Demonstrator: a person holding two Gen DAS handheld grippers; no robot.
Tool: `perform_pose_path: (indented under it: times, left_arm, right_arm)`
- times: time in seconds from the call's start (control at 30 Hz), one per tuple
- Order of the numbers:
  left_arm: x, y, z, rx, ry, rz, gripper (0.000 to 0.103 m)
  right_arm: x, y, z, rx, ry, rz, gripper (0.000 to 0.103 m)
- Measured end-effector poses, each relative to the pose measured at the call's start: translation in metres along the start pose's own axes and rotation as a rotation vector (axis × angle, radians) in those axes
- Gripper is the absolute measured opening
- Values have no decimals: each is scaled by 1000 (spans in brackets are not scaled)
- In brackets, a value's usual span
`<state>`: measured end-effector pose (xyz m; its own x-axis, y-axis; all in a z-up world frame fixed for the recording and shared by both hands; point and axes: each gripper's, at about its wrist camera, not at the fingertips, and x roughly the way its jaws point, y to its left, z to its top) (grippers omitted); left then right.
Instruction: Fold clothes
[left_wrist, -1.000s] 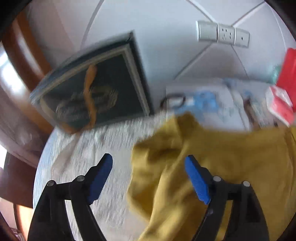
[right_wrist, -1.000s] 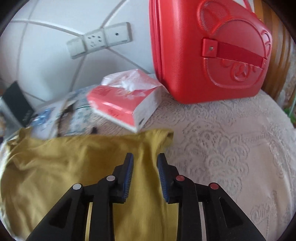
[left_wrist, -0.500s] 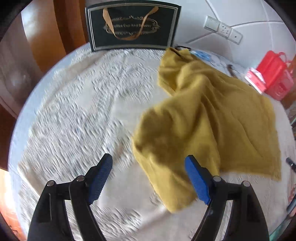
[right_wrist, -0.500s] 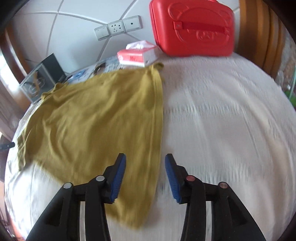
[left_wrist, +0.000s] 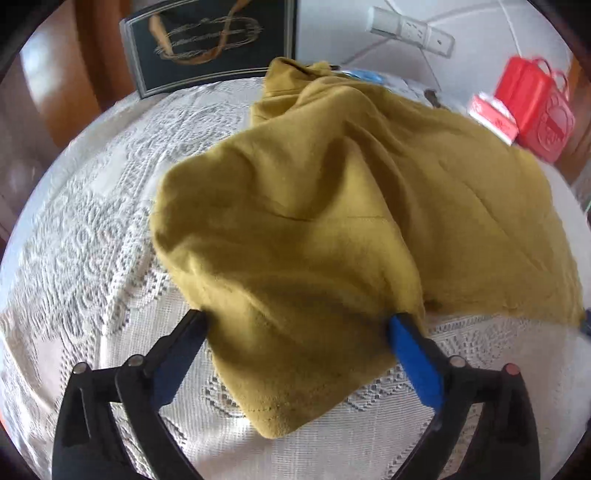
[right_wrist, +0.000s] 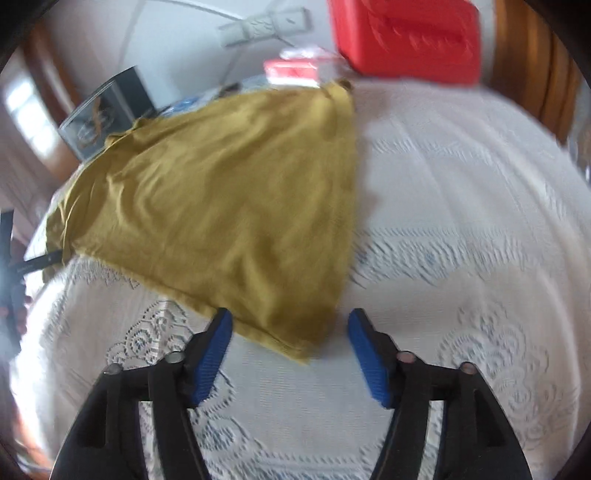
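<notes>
Between spread left claw (left_wrist: 299, 328) jaws: bunched mustard shirt (left_wrist: 332, 206) corner.

A mustard-yellow garment (left_wrist: 332, 206) lies rumpled (one near corner bunched up) on the lace-covered table.

A: Right wrist view smeared all over. Red case (right_wrist: 406, 37) cut off at the top, embossing unreadable. Tissue pack (right_wrist: 295, 70) just a red-and-white smudge.

B: Left wrist view: fingertips of the left gripper (left_wrist: 297, 325) buried under the mustard garment (left_wrist: 332, 206). Impossible to say whether pressing or merely covered.

A: Dark gift bag (left_wrist: 210, 40) clipped at the top edge, gold lettering illegible.

B: Papers behind the garment mostly hidden. Wall sockets (right_wrist: 266, 24) streaked beyond counting.
</notes>
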<state>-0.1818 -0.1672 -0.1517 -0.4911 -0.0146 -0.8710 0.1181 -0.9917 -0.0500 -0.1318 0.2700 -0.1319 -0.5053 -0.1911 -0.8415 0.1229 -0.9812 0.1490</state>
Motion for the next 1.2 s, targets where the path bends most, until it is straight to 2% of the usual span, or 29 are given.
perform_pose_path:
  times: [0.03,0.07,0.1,0.13,0.2,0.37,0.47,0.6,0.7,0.73,0.77,0.8,0.83,0.87,0.9,0.97,1.03,1.13,1.2]
  left_arm:
    - [-4,3,1,-4,-4,-15,64]
    - [-8,6,2,-16,2,-50,24]
    - [-12,12,3,-47,22,-89,16]
    - [-18,15,2,-62,25,-95,16]
    - [-34,19,-2,-48,-2,-88,14]
    - [-86,31,-33,-13,-26,-164,14]
    - [-106,33,-62,6,7,-202,14]
    - [-107,22,-99,55,98,-231,14]
    - [-99,18,-113,78,165,-207,20]
    - [-99,21,-114,74,173,-192,23]
    - [-102,25,-111,70,167,-178,33]
    - [-108,29,-108,68,147,-165,48]
    - [-116,32,-107,60,119,-153,57]
    - [-124,37,-100,47,79,-138,71]
    - [-130,42,-92,38,40,-126,78]
    - [-135,49,-77,16,-17,-95,78]
    - [-125,53,-62,-20,-36,-93,78]
    - [-97,54,-46,-66,-13,-101,78]
    - [-74,48,-39,-65,8,-90,78]
  right_arm:
    - [3,12,-2,-69,0,-52,66]
    - [7,25,-4,-134,1,-128,57]
    - [6,30,-4,-150,-8,-122,28]
    - [6,33,-2,-141,6,-91,14]
    - [2,34,2,-126,-5,-129,10]
    - [-47,20,-6,-78,-112,-68,10]
    - [-87,7,-28,-63,-150,-42,10]
    - [-114,-7,-61,-59,-125,-56,10]
    - [-113,-18,-88,-59,-45,-99,10]
    - [-108,-22,-93,-53,-9,-110,11]
    - [-103,-24,-95,-52,19,-120,12]
    - [-98,-27,-97,-51,46,-142,19]
    - [-97,-31,-98,-41,52,-172,22]
    - [-99,-35,-97,-31,47,-181,24]
    - [-103,-39,-95,-14,31,-176,25]
    - [-114,-45,-87,36,-23,-144,28]
    - [-119,-48,-78,75,-73,-110,29]
    - [-105,-46,-67,117,-97,-24,30]
    - [-92,-39,-63,109,-90,-8,30]
